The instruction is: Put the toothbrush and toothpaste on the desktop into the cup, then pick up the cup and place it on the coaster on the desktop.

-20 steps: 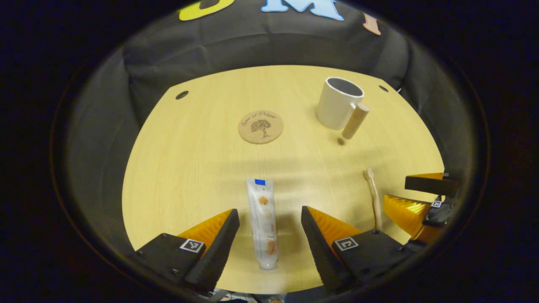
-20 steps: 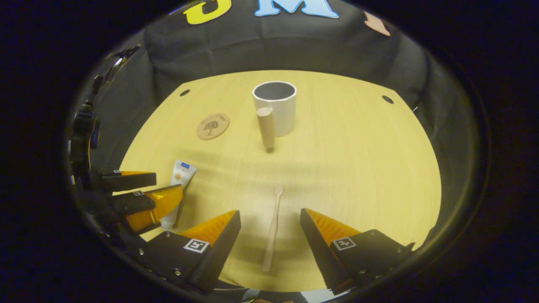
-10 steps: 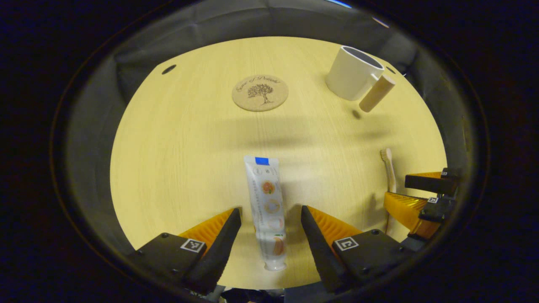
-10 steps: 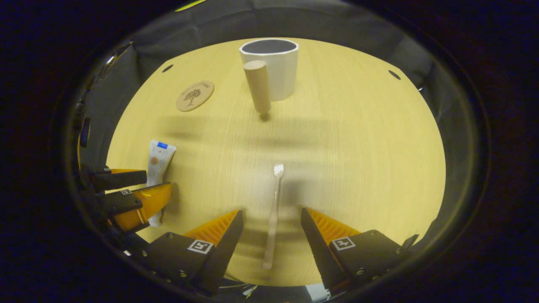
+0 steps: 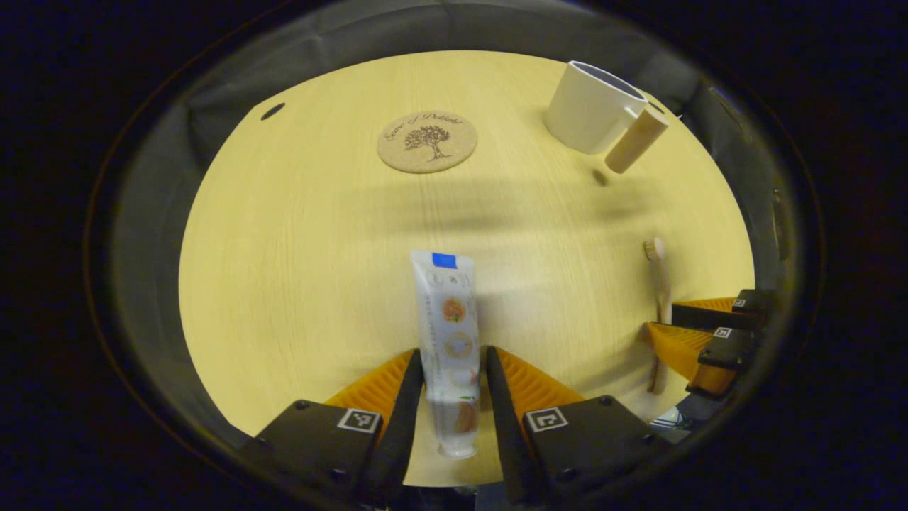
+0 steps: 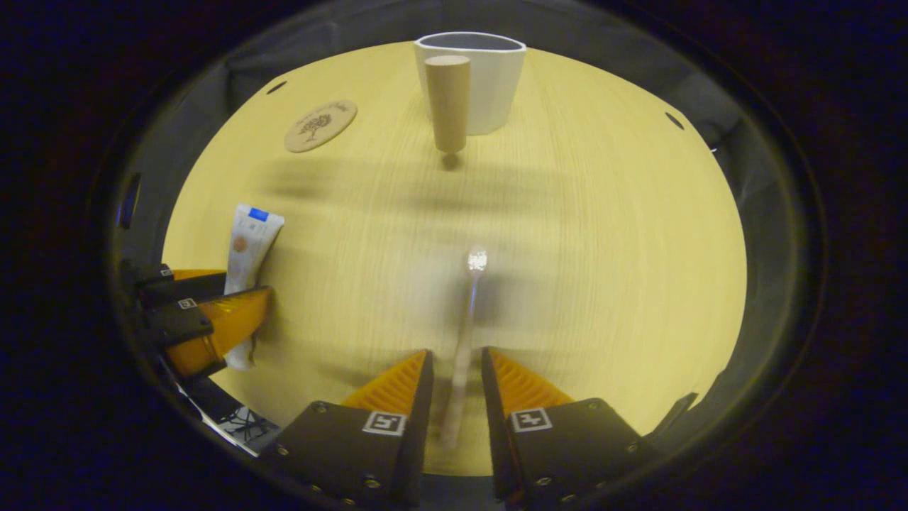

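The step in hand was the double pickup: the left gripper [image 5: 450,369] had clamped on the toothpaste [image 5: 448,333] and the right gripper [image 6: 456,372] on the toothbrush [image 6: 464,333], both flat on the tabletop [image 5: 298,248], so each next needed lifting toward the cup [image 6: 479,85] at 12 o'clock.

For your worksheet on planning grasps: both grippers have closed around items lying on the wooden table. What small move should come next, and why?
Probably lift both slightly. The left gripper looks pressed against the white toothpaste tube, and the right gripper flanks the pale slender toothbrush, though contact is unclear. Both items lie flat on the table; the white cup with wooden handle stands farther off.
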Demonstrator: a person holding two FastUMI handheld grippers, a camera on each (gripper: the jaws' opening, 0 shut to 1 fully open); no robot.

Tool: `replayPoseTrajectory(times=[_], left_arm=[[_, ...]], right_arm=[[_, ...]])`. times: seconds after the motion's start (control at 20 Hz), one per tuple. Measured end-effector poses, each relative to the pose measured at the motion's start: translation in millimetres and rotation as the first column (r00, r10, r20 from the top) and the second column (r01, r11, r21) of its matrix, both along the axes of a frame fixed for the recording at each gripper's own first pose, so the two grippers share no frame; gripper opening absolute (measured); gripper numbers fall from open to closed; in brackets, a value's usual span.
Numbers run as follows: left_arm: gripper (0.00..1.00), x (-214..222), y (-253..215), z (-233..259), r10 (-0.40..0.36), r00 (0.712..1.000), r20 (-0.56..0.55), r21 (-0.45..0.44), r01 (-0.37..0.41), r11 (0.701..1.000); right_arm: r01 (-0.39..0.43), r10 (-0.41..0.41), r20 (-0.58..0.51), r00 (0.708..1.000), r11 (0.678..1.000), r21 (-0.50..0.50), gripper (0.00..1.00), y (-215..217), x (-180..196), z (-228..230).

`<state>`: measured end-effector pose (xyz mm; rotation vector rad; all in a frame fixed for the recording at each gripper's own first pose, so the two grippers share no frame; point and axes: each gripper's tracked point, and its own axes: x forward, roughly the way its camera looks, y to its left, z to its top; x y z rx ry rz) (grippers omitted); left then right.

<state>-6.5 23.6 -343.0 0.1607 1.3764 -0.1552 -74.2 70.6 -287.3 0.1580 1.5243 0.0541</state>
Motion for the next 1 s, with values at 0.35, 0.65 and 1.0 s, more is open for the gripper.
replayPoseTrajectory(times=[0.35, 0.65, 1.0], left_arm=[[0.35, 2, 4, 1, 0.013, 1.0, 0.011, 0.008, -0.013, 1.0], [0.24, 6, 2, 0, -0.009, 0.999, 0.051, -0.011, 0.01, 1.0], [0.19, 12, 1, 13, 0.012, 0.993, 0.121, -0.042, -0.007, 0.999]], right_arm=[[0.019, -0.02, 0.013, 1.0, 0.998, 0.056, 0.03, -1, -3, 8], [0.011, -0.019, 0.08, 0.997, 0.996, 0.09, 0.03, 2, 6, 3], [0.038, -0.069, 0.216, 0.974, 0.988, 0.147, 0.03, 4, 22, 25]])
